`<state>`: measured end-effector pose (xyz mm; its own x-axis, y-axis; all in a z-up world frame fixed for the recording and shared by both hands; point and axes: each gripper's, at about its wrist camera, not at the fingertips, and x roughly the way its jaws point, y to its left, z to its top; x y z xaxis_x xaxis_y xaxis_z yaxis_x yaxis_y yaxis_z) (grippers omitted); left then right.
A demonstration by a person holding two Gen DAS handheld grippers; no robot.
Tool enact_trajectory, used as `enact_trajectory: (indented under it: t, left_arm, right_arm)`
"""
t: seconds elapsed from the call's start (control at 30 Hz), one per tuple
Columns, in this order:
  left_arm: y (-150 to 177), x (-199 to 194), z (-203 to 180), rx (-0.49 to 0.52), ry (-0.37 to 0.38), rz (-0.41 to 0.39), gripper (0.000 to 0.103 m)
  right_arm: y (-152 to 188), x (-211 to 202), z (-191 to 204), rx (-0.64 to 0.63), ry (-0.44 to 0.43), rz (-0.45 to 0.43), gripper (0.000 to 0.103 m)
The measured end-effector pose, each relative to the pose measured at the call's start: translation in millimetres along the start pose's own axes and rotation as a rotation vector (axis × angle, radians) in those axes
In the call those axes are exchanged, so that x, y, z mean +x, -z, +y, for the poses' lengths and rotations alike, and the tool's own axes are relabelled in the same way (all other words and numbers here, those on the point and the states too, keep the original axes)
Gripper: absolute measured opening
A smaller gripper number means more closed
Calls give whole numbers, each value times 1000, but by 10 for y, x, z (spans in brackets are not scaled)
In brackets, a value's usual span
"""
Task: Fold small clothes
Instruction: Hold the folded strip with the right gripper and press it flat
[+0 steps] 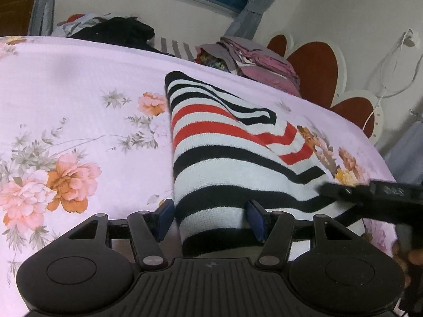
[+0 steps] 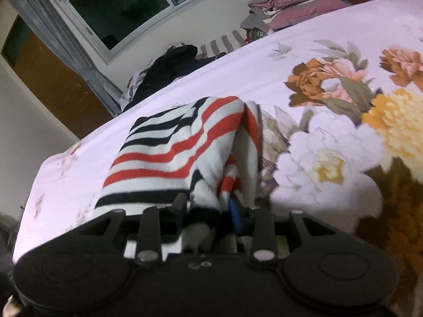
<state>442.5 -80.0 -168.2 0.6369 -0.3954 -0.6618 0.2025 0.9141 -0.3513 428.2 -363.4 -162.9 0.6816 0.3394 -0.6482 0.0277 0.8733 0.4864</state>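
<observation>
A small knit sweater (image 1: 224, 158) with white, black and red stripes lies partly folded on the floral bedspread (image 1: 79, 92). My left gripper (image 1: 210, 218) is open, its blue pads on either side of the sweater's near hem, not closed on it. My right gripper (image 2: 208, 208) is shut on a bunched edge of the same sweater (image 2: 179, 153). The right gripper also shows in the left wrist view (image 1: 370, 192), at the sweater's right edge.
Folded pink and grey bedding (image 1: 264, 63) and a pile of dark clothes (image 1: 119, 31) sit at the far edge of the bed. A red and white headboard (image 1: 317, 71) and a hanging cable (image 1: 391, 74) are at the right. A window (image 2: 119, 8) is behind.
</observation>
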Motion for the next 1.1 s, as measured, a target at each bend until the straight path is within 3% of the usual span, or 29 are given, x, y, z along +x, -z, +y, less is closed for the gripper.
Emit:
enact_trajectory:
  t: [0.3, 0.4, 0.47, 0.63, 0.77, 0.9, 1.1]
  left_arm:
    - [13, 22, 44, 12, 11, 30, 63]
    - [33, 49, 44, 22, 16, 42, 65]
    - [46, 72, 58, 12, 13, 49, 66]
    - [3, 27, 14, 19, -4, 50, 66]
    - [-41, -45, -12, 6, -10, 40, 66]
    - [-128, -132, -35, -19, -8, -1, 66]
    - [-283, 99, 1, -79, -26, -4, 66]
  right_arm:
    - [368, -268, -114, 23, 22, 12, 33]
    - [466, -212, -86, -41, 126, 25, 28]
    - [499, -131, -150, -8, 127, 50, 28]
    - [405, -240, -91, -25, 109, 43, 36]
    - [207, -369, -63, 7, 62, -31, 52]
    - [-51, -255, -15, 0, 49, -53, 52]
    - [-257, 131, -41, 71, 27, -27, 49]
